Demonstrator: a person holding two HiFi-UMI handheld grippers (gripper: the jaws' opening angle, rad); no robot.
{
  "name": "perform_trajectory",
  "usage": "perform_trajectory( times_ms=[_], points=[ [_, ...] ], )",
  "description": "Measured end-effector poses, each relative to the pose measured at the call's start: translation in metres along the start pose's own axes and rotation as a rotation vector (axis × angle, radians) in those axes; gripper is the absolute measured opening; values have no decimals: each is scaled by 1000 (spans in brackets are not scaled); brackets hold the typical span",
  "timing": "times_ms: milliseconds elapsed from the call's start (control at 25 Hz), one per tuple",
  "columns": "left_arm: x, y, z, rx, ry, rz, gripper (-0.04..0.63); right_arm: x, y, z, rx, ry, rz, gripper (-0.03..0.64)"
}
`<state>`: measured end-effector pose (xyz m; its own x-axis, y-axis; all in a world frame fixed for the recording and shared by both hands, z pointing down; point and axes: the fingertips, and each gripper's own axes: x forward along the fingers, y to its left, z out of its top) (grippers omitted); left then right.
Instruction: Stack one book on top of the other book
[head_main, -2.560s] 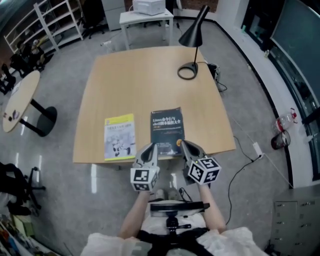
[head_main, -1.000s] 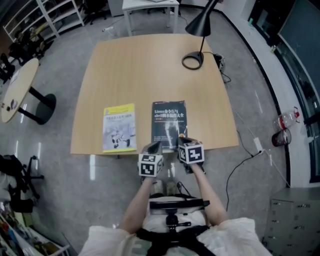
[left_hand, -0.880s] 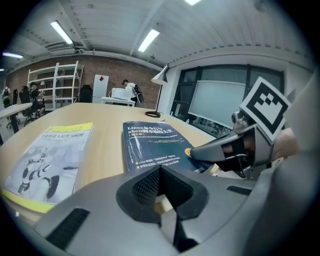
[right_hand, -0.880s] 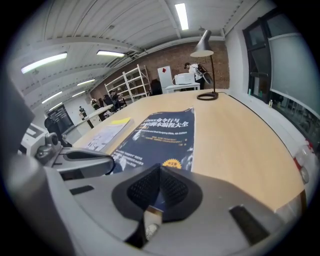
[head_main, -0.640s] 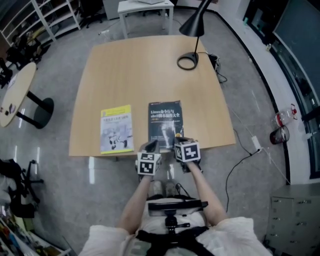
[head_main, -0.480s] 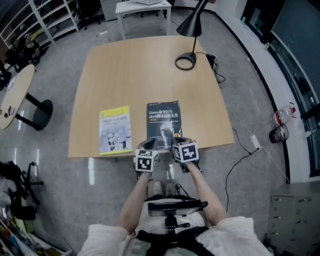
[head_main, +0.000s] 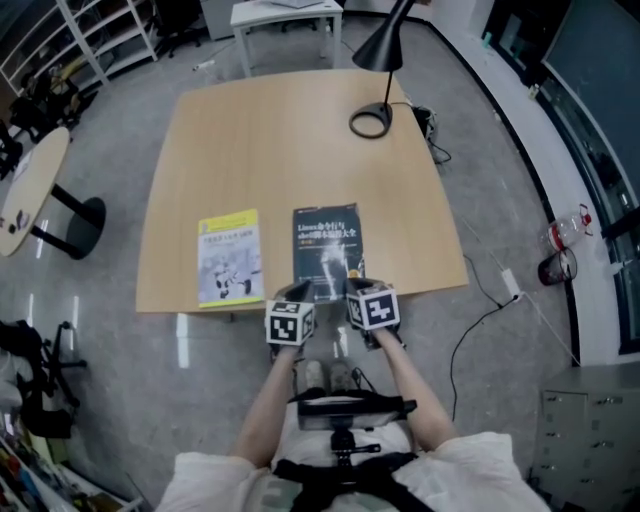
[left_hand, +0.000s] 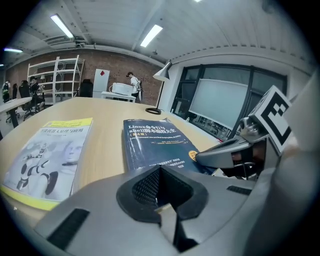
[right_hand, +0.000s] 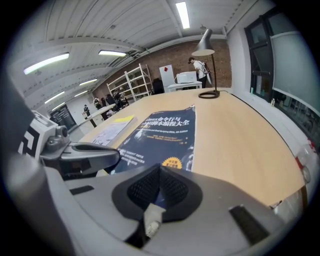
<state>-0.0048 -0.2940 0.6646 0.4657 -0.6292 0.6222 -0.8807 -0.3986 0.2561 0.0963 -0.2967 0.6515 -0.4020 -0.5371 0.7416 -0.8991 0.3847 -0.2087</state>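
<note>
- A workshop-like room with a grey floor (head_main: 520, 200) and a brick back wall. White shelving (head_main: 110, 30) stands at the far left, a small white table (head_main: 285, 15) beyond the bench, and a round side table (head_main: 30, 190) off to the left.
- The wooden bench (head_main: 280, 150) is mostly bare. A black desk lamp (head_main: 375, 75) stands near its far right corner.
- Two books lie flat and cover-up along the bench's near edge, side by side and not stacked.
- The yellow book (head_main: 231, 257) is on the left. The dark blue book (head_main: 327, 250) is just to its right, with a narrow strip of bare wood between them.
- The blue book's near end reaches the bench's front edge.
- The left gripper (head_main: 299, 291) is held at the bench's front edge, by the blue book's near left corner. In the left gripper view (left_hand: 159, 172) its fingers are pressed together with nothing between them.
- The right gripper (head_main: 352, 288) sits over the blue book's near edge, close beside the left one. Its own view (right_hand: 159, 175) shows the fingers closed tight and empty, with the blue cover (right_hand: 162, 135) stretching away just past the tips.
- Whether either tip touches the book cannot be told.
- The person's bare forearms (head_main: 395, 365) reach forward from the bottom of the head view.
</note>
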Motion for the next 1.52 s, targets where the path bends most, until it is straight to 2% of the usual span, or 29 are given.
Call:
perform_trajectory(
  times_ms=[160,320,440,840,1120,1320,1400,1520],
  points=[
    [-8,-8,-10,-25,-2,-12,6,-7,3,-9,1,-4,2,0],
    [-15,-15,-19,-16,-10,-20,6,-14,4,-17,24,-5,0,0],
    [-24,-23,-25,-46,10,-28,6,-19,8,-23,6,-16,8,0],
    [-30,-29,-30,0,2,-3,6,-28,16,-36,-26,-14,12,0],
    [-35,-38,-37,21,29,-12,6,-34,17,-47,-39,-14,13,0],
    [-39,-41,-41,1,15,4,6,-39,15,-49,-24,-46,49,2],
    [-37,-40,-41,-9,13,-11,6,-39,15,-47,-21,-46,57,2],
    [-39,-39,-40,-46,-34,-53,6,-39,16,-47,-4,-69,87,3]
  ],
)
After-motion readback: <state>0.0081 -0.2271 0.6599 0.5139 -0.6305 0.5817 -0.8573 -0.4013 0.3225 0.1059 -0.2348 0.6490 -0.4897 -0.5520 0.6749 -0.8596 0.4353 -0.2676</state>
